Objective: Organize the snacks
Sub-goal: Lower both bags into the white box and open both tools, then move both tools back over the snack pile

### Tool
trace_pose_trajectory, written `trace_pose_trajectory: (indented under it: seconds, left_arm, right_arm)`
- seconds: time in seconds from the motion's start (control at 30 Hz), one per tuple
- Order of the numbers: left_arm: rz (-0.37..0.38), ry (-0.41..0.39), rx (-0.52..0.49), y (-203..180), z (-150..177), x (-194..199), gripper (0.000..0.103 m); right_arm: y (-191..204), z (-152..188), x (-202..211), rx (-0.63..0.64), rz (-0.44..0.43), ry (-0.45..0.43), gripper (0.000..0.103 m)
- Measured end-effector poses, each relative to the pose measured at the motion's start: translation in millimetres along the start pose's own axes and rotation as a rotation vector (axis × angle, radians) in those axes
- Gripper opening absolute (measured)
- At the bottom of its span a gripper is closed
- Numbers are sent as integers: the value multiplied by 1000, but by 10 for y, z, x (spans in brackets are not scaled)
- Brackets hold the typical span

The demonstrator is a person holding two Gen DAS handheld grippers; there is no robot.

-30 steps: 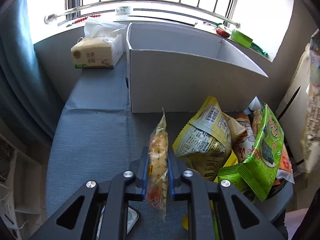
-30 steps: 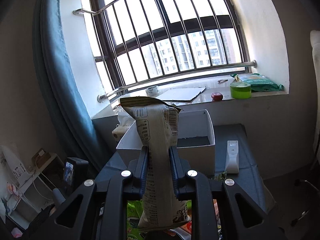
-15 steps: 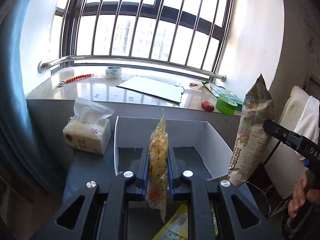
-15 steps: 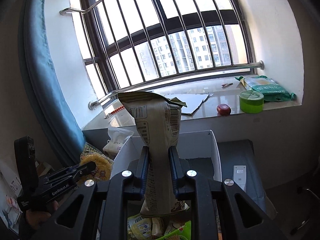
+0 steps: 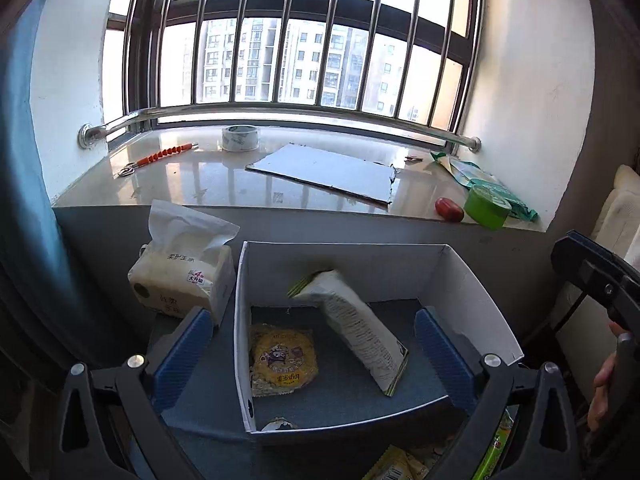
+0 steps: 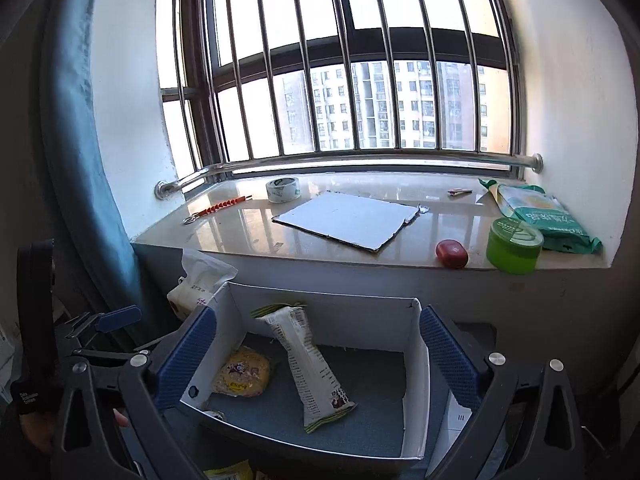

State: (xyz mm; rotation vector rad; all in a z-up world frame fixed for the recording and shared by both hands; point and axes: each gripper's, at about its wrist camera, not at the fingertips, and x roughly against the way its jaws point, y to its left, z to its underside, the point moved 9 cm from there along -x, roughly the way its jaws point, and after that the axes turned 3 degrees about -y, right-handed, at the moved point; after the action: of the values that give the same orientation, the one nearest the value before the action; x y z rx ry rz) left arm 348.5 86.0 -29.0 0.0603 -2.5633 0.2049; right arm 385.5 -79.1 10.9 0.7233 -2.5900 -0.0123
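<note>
Hovering above the white box (image 5: 460, 280), left gripper (image 5: 316, 344) and right gripper (image 6: 320, 344) both stand spread wide, holding nothing. Yellow snack pack (image 5: 282, 358) lies flat inside; the pale snack bag (image 5: 356, 326) leans tilted beside it.

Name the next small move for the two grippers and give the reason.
Probably pull both back toward the loose packets near the box. The left gripper and right gripper are open and hold nothing; the yellow packet and white bag already lie inside.

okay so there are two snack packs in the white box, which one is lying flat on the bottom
The round yellow snack pack, flat by the left wall of the white box. The long pale snack bag beside it slants upward, its top end against the back wall.
</note>
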Motion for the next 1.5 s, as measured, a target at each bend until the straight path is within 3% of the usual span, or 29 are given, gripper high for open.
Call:
trace_pose_trajectory:
  seconds: [0.13,0.33,0.47,0.67,0.83,1.07,1.23,1.37,1.5]
  left_arm:
    - [57,-109,-19,-122,-55,478,103]
    - [64,-220,-62,-212,65,1233,103]
    - [74,-227,-58,-232,361,1624,103]
    - [114,-238,-62,-349,936,1997,103]
    - [152,-179,34,-372,1432,2022,103]
    - [142,-146,60,-364,1818,1984,103]
    - [151,-216,63,-344,1875,2059,103]
    - [134,-166,24,-372,1932,2017,103]
    - [173,-116,40,-422,1980,2004,103]
  right_arm:
    - [94,5,324,-4,-48,-54,103]
    - [170,201,934,8,-83,-110,103]
    - [175,430,1471,-13,-126,-196,103]
    - [52,948,1986,-87,-142,-207,103]
    - [-95,1438,2167,-135,-100,-152,103]
    - [-139,1918,2179,-134,-100,-49,103]
    - [-214,1972,2258,-156,-92,-72,103]
    - [-187,1998,2239,-133,-74,-69,103]
    - [-125,2052,2162,-106,-65,-47,103]
